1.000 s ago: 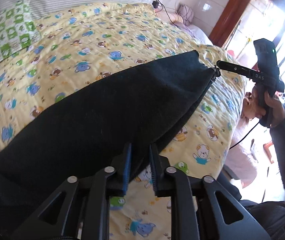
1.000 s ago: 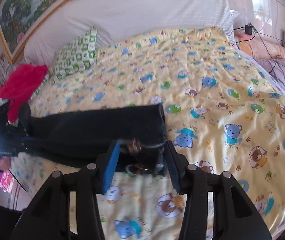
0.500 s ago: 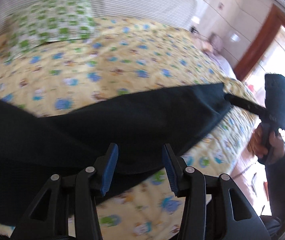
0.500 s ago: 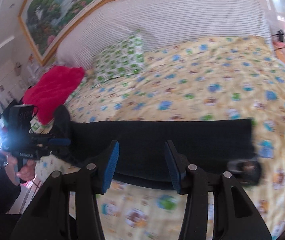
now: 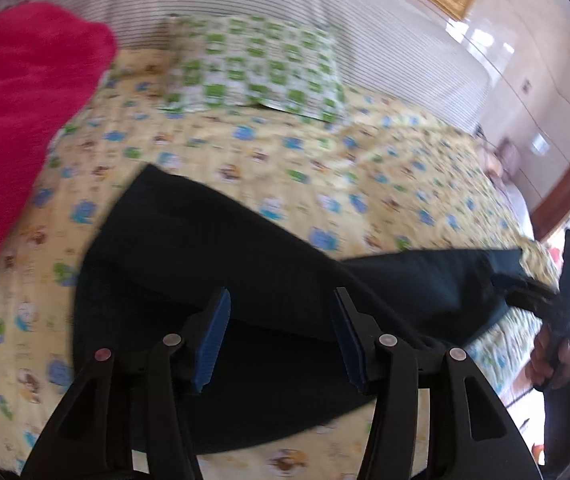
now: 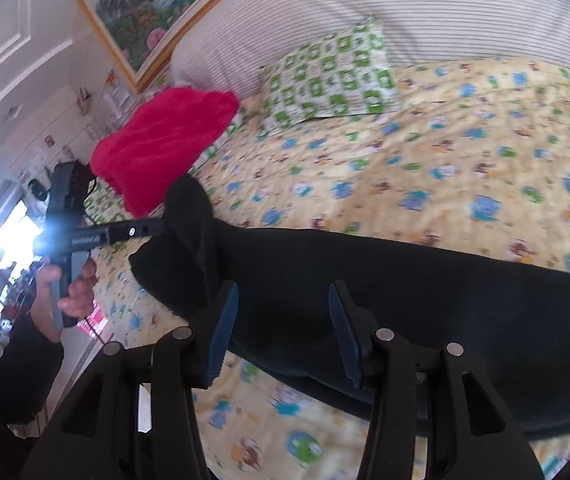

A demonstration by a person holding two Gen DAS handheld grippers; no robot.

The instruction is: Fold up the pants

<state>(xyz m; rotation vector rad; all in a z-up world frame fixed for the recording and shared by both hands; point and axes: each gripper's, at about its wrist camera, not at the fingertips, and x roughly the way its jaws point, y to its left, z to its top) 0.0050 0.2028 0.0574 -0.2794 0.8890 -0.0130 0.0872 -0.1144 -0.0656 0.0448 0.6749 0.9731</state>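
Long dark soft-cloth pants (image 5: 269, 280) lie flat across yellow cartoon-print bedspread (image 5: 365, 168), limp & light, prob best pinched at hem/waist edge; left gripper (image 5: 281, 340) just opened, right gripper (image 6: 281, 332) apart, both empty.

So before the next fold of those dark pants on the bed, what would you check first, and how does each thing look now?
1. Left gripper free of cloth: ok; its fingers have just been opening and nothing is pinched between them.
2. Right gripper free of cloth: ok; fingers apart, above the fabric.
3. Pants lying as one long strip on the bedspread: ok.
4. Pants smooth: not ok; the end near the left gripper is bunched.
5. Red blanket clear of the pants: cannot tell; they overlap in the right wrist view.
6. Green pillow out of the way: ok.
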